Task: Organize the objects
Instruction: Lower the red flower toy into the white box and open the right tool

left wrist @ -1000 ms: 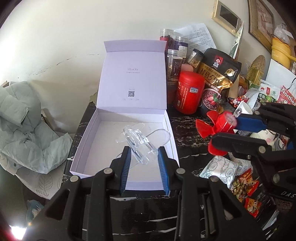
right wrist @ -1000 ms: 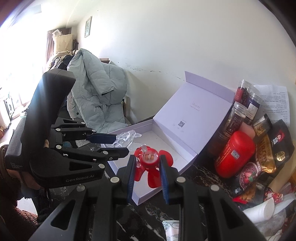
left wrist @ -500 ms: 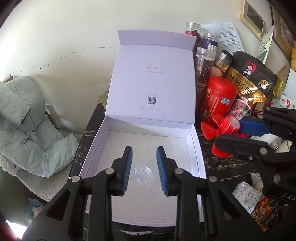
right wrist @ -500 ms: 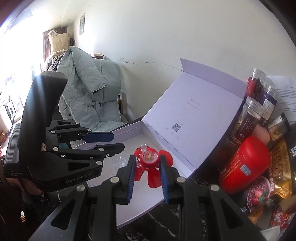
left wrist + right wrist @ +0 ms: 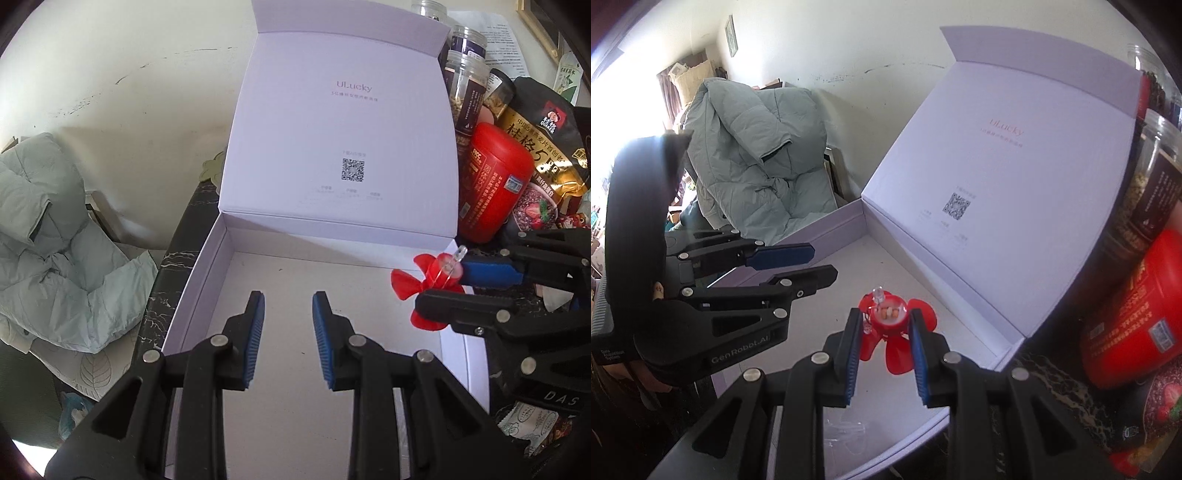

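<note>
Clear plastic bit [image 5: 846, 435] half-hidden behind right gripper [image 5: 882, 332].

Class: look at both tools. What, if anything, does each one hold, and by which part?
The right tool grips the red flower toy by its round centre. The left tool holds nothing.

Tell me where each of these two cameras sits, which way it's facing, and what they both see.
Left wrist: rides the left gripper, looking down into the open white box; its fingers show, with nothing between them.
Right wrist: rides the right gripper, shut on the red fan toy, facing the lid and green jacket.
Shared: box, toy, red canister, each other's gripper.
</note>
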`<state>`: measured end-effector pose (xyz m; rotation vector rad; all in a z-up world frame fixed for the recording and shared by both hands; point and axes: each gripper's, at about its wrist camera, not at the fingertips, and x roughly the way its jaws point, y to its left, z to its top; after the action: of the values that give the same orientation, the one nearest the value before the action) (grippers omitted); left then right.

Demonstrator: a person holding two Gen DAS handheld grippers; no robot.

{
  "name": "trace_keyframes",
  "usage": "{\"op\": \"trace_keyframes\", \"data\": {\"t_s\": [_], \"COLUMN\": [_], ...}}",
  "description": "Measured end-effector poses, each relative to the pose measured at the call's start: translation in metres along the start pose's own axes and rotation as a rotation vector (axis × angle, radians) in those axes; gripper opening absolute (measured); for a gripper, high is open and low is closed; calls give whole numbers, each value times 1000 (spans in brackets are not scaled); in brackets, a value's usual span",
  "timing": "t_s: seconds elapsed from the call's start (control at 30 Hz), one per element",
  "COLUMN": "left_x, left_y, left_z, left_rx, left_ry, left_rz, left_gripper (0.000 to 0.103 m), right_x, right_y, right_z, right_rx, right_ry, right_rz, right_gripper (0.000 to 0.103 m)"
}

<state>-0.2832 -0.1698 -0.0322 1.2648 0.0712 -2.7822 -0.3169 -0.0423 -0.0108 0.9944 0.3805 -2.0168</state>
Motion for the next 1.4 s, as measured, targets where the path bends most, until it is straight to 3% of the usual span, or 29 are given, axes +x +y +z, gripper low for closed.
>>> {"op": "trace_keyframes", "data": {"t_s": [0.47, 0.83, 1.07, 1.4], "left_x": [25, 39, 35, 12], "left_y": [-6, -5, -6, -12], "left_z": [-5, -6, -1, 2], "left_rx": [13, -28, -22, -44], "left_ry": [100, 174, 154, 104], "left_rz": [-4, -33, -21, -17], "left_gripper": [26, 28, 39, 43], "right_x": [37, 49, 37, -1], "right_y": [-8, -10, -8, -5], "right_z": [0, 1, -2, -2], "right_rx": [54, 44, 35, 34], "right_ry": [113, 162, 162, 115], "right_rz": [34, -20, -50, -125], "right_gripper": [25, 26, 32, 34]}}
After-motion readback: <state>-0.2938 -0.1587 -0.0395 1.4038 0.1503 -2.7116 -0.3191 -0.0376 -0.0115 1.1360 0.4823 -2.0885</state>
